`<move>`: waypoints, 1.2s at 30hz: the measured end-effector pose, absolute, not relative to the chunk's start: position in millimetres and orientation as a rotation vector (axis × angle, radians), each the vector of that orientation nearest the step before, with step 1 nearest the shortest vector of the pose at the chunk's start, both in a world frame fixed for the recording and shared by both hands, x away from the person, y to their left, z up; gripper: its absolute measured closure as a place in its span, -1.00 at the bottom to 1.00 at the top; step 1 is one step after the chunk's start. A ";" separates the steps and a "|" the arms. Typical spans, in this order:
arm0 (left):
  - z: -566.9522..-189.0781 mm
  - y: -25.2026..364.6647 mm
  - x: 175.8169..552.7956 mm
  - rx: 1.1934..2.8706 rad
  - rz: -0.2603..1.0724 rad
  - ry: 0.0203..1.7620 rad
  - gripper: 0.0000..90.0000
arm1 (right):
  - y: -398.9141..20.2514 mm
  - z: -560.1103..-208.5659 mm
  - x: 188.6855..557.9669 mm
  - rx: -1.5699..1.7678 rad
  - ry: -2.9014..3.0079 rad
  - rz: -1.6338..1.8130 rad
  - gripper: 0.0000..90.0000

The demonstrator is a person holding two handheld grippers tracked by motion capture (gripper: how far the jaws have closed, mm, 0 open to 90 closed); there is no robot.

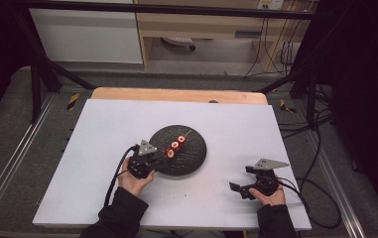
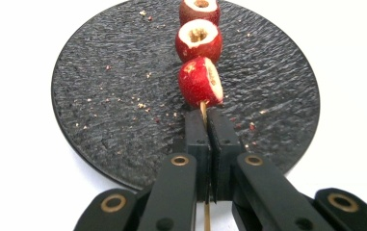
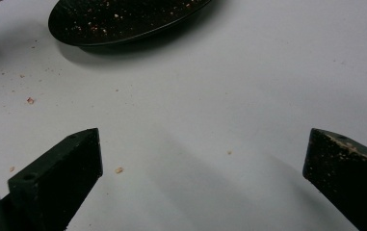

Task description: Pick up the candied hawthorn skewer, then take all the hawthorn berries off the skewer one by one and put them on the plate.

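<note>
The left gripper (image 2: 204,120) has its fingers (image 2: 224,139) clamped on the near end of a skewer (image 2: 203,109). The skewer carries three red fruits (image 2: 200,82) and lies over the black plate (image 1: 191,158) at the table's (image 1: 102,129) middle. The right gripper (image 3: 203,154) rests well to the right, fingers wide apart, gripping nothing.

The high view is dim at its edges, with the white desk (image 1: 127,198) evenly lit from above. In the left gripper view the desk glares to blank white around the dark plate (image 2: 99,96), which stays sharp. In the right gripper view the near black tips are soft and cast faint shadows.
</note>
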State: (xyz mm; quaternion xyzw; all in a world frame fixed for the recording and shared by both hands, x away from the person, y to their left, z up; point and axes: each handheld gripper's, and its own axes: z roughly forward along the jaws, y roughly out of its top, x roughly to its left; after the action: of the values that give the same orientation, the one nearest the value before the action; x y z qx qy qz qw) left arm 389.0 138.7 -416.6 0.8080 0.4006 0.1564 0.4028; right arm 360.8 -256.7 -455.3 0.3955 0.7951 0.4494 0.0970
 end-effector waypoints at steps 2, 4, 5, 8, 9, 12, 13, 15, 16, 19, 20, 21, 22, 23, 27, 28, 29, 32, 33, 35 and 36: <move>-415.3 141.5 386.7 2.029 0.394 1.004 0.96 | -256.9 -455.2 360.7 1.170 2.351 1.330 -0.98; -414.0 144.3 384.5 2.015 0.397 0.992 0.96 | -257.1 -454.3 360.3 1.176 2.343 1.343 -0.98; -413.6 145.5 383.3 2.010 0.395 0.990 0.96 | -257.2 -454.0 360.3 1.176 2.342 1.345 -0.98; -412.3 149.5 379.4 2.001 0.386 0.977 0.96 | -256.5 -453.5 360.1 1.173 2.342 1.344 -0.98; -412.0 150.9 377.9 1.999 0.380 0.974 0.96 | -256.6 -453.3 360.2 1.168 2.343 1.346 -0.98; -411.1 155.8 372.3 1.988 0.383 0.958 0.96 | -255.9 -453.3 360.3 1.178 2.346 1.349 -0.98; -410.8 157.4 370.5 1.983 0.380 0.953 0.96 | -255.6 -453.6 360.5 1.177 2.344 1.349 -0.98; -410.3 159.9 366.8 1.975 0.386 0.941 0.96 | -254.2 -453.7 360.6 1.178 2.346 1.348 -0.98; -409.8 161.3 365.3 1.973 0.387 0.935 0.96 | -253.4 -453.4 360.4 1.181 2.348 1.349 -0.98; -408.0 165.3 360.6 1.961 0.390 0.916 0.96 | -251.3 -453.6 361.0 1.168 2.351 1.350 -0.98; -407.5 166.8 358.7 1.960 0.392 0.910 0.96 | -250.9 -453.6 361.0 1.169 2.356 1.350 -0.98; -407.1 168.0 357.1 1.956 0.397 0.909 0.96 | -250.4 -453.7 360.9 1.170 2.356 1.350 -0.98; -406.8 169.6 355.4 1.954 0.401 0.903 0.96 | -250.2 -453.5 360.8 1.173 2.356 1.351 -0.98; -406.8 169.6 355.4 1.954 0.401 0.903 0.96 | -250.2 -453.2 360.8 1.170 2.358 1.351 -0.98; -408.1 175.6 348.9 1.947 0.396 0.889 0.96 | -247.5 -451.6 360.7 1.162 2.352 1.363 -0.99; -409.0 179.6 346.4 1.939 0.392 0.881 0.96 | -246.3 -451.3 360.8 1.160 2.351 1.365 -0.99; -409.6 181.7 345.2 1.936 0.386 0.880 0.96 | -244.9 -451.0 360.9 1.164 2.348 1.367 -0.99; -410.8 186.1 343.3 1.926 0.384 0.883 0.96 | -242.2 -450.1 360.8 1.157 2.349 1.370 -0.99; -412.2 190.2 341.9 1.924 0.383 0.889 0.96 | -238.7 -449.3 360.9 1.155 2.348 1.380 -0.99; -414.1 193.8 339.8 1.920 0.382 0.890 0.96 | -235.1 -448.1 361.1 1.145 2.354 1.382 -0.99; -415.2 195.6 338.9 1.921 0.383 0.888 0.96 | -232.9 -447.5 361.1 1.143 2.355 1.383 -0.99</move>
State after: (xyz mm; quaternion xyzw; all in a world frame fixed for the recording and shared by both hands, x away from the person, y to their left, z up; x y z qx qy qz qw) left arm 338.9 195.6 -415.2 0.7859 0.3633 0.1567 0.4753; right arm 361.1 -232.9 -447.5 0.3846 0.7922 0.4652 0.0902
